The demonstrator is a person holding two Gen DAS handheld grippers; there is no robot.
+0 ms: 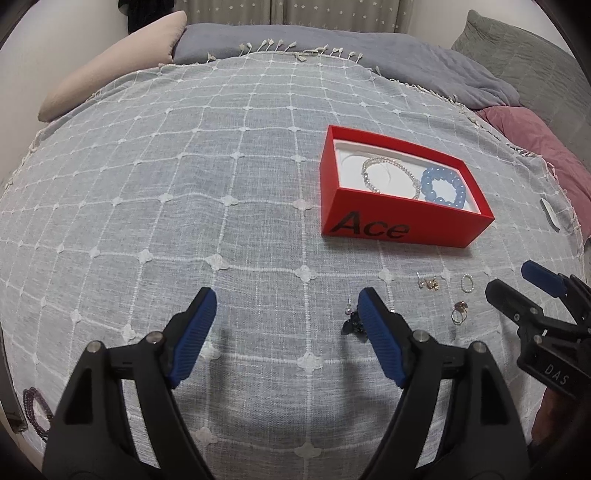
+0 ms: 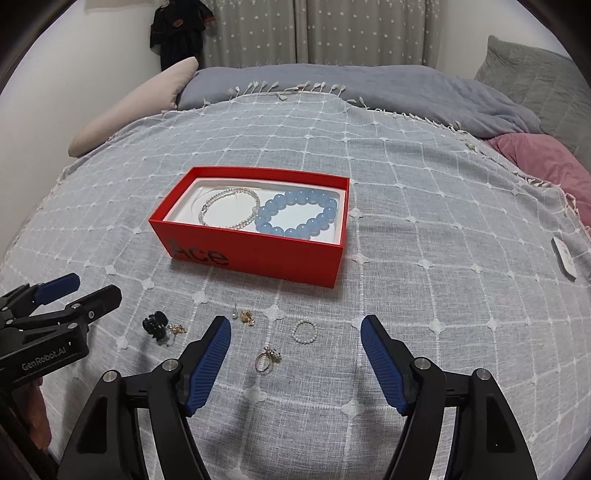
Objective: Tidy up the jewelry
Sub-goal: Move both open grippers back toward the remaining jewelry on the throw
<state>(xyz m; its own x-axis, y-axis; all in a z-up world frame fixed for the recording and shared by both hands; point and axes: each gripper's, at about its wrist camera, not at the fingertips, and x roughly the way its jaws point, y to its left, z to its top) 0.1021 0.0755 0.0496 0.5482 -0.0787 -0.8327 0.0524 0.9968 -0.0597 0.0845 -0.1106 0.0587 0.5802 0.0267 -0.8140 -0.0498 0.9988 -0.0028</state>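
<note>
Both grippers, left (image 1: 288,306) and right (image 2: 295,336), hover over the bed, fingers released, nothing held. Nearest, loose on the bedspread (image 2: 424,229): gold ring (image 2: 266,359), pearl ring (image 2: 305,331), earrings (image 2: 246,316), black clip (image 2: 156,324). Farther, the red box (image 2: 255,254) holds blue bracelet (image 2: 295,214) and silver bracelet (image 2: 229,211). Roughly a third done.

A grey checked throw (image 2: 406,221) with a tasselled fringe covers the bed. Beyond it lie a grey-blue blanket (image 2: 332,83), a beige pillow (image 2: 147,107), a green-grey quilted pillow (image 2: 535,77) and a pink cushion (image 2: 546,155). Star-patterned curtains (image 2: 332,29) hang behind, with a dark garment (image 2: 177,33) on the wall beside them.
</note>
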